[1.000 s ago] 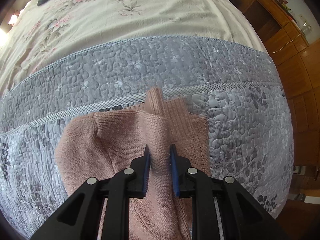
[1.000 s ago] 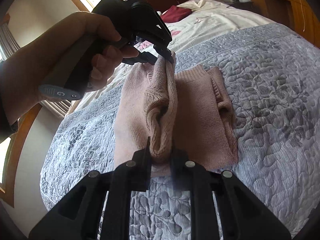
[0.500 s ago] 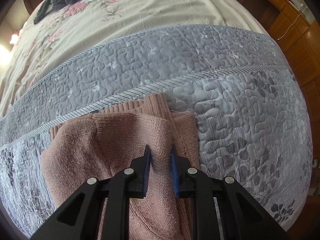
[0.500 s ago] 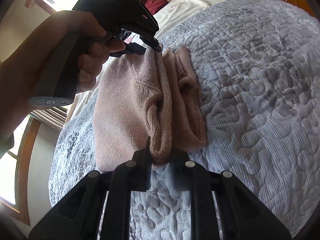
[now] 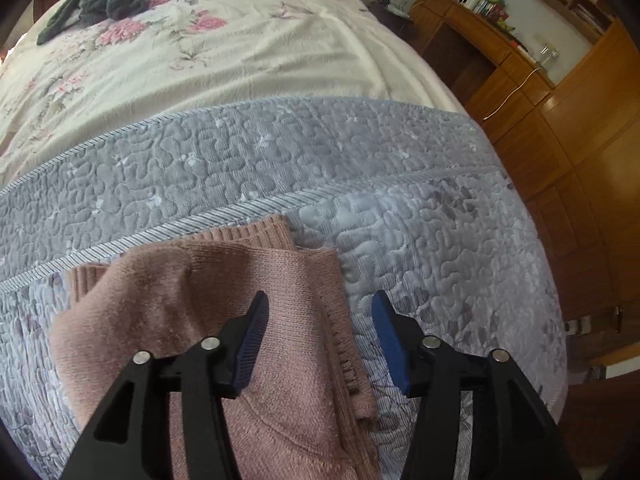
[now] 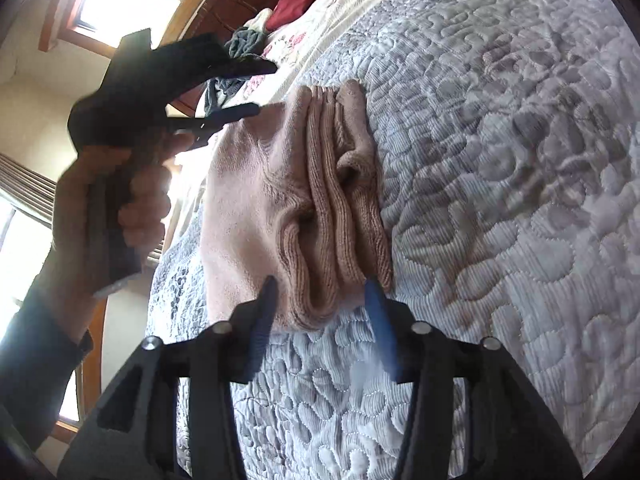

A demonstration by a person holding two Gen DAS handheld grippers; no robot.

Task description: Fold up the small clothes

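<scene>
lying folded in lengthwise layers on the grey quilted bedspread point(image 6: 500, 200), the pink knitted sweater point(image 6: 320, 200) sits at 12 o'clock of both tongs. left gripper point(image 5: 320, 344) and right gripper point(image 6: 322, 320) both gape, holding nothing. fold looks near finished; its underside layers are hidden, and the left gripper is blurred in the right view.

A dusty-pink knit sweater point(image 5: 224, 320) lies folded on the grey quilted bedspread point(image 5: 440, 240). Its stacked layers bunch along one side. Ribbed hem faces the bedspread's striped band.
</scene>
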